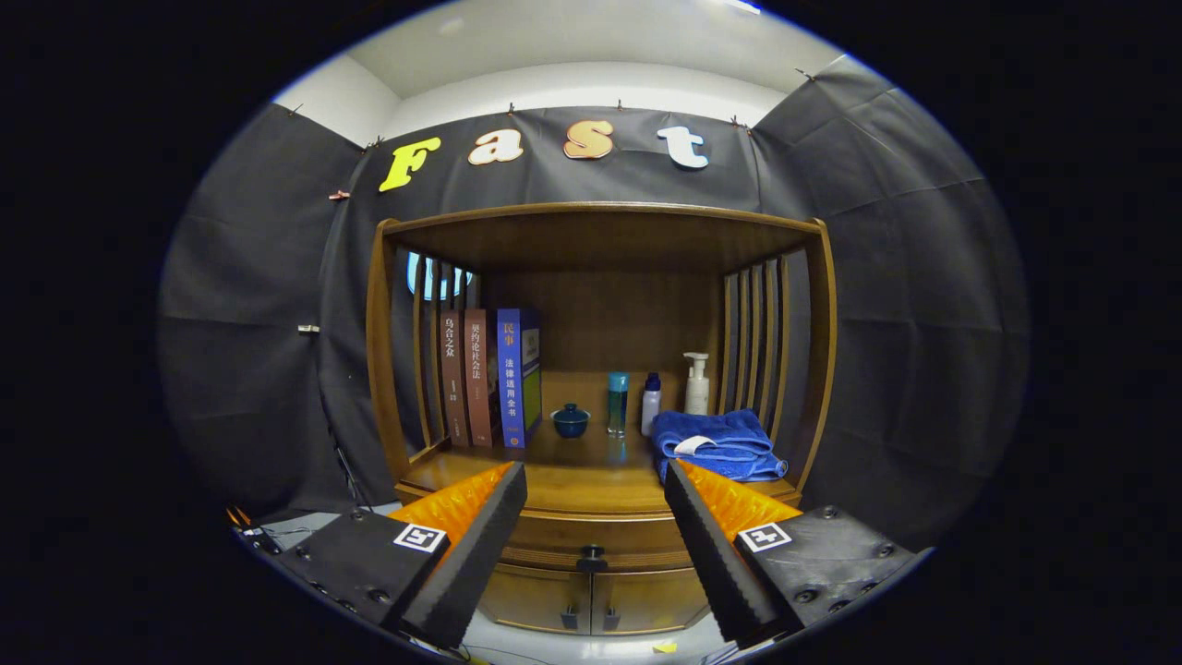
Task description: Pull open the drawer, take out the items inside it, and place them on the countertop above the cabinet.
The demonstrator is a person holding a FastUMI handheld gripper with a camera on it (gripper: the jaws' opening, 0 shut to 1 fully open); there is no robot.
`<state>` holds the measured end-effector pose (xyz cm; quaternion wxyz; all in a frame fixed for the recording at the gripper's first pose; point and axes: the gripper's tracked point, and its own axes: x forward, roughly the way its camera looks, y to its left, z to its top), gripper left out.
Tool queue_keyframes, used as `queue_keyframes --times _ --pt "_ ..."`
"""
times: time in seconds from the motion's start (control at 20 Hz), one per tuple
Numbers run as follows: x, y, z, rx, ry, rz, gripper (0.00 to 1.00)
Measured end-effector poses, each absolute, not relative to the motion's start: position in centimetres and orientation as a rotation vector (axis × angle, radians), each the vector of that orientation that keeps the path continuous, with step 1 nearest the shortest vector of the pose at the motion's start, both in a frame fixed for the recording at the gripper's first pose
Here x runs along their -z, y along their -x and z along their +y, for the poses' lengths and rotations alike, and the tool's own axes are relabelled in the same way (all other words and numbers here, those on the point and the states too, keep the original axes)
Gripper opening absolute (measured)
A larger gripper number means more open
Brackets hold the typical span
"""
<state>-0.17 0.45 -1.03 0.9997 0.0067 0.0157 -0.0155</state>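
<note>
1. Gripper view, lower centre of the frame: gripper [591, 517] spread wide, nothing between the fingers, well short of the cabinet. Looks like lining up for the approach, not grabbing yet.
2. Drawer [591, 534] sitting just under the countertop [591, 480], framed right between the two fingers, closed as far as can be told. Small dark knob [591, 557] dead centre on its front, probably the thing to pinch and pull. Contents hidden, so no idea what's in there.
3. Below the knob, bottom centre: two cabinet doors [591, 600], shut.
4. Mid-frame, on the countertop: three books [489, 377] standing upright at left against the slatted side, small lidded teacup [571, 419] beside them, teal bottle [617, 403], smaller white bottle [651, 403], pump bottle [696, 384] further back right, folded blue towel [720, 445] at right.
5. Front strip of the countertop bare, probably the handiest landing spot for the drawer items.
6. Wide jaws would need narrowing a lot for that little knob.
</note>
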Motion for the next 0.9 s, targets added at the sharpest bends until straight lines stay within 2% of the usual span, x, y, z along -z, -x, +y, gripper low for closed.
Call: queue_keyframes --times 0.45,0.9 --pt "1.5 0.4 0.1 0.039 -0.028 0.040 0.99" --pt "5.2 -1.2 -0.4 0.041 -0.037 0.107 0.99"
